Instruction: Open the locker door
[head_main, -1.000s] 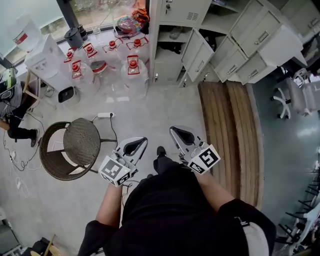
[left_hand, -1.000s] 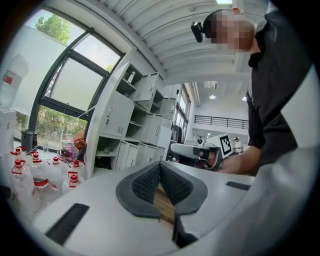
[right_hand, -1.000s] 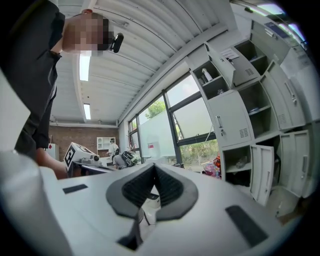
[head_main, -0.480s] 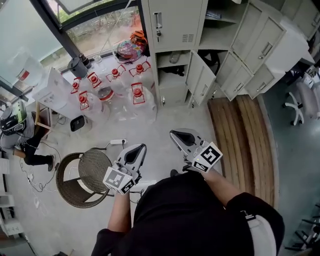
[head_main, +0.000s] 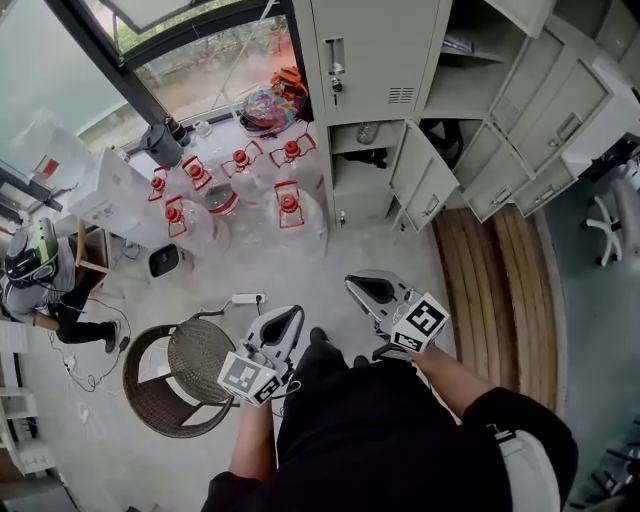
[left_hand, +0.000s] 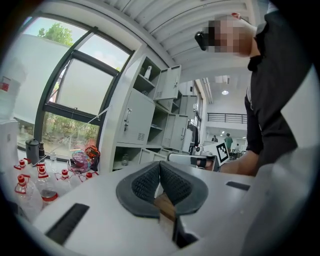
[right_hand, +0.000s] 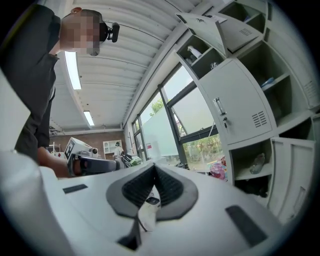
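There are two tongs, one in each hand. The left tongs are pressed together, pad against pad, with nothing between them. The right tongs are pressed together the same way and hold nothing. Both point toward the lockers but are well apart from them.

One closed locker door is ahead, at the left end of the locker row. It is tall, so its long side goes up and down. Its flat front faces the room. One handle sits near its left edge. To its right, several other doors are swung out.

On the floor by the window stand at least six jugs with red tops. One round chair is near the left tongs.
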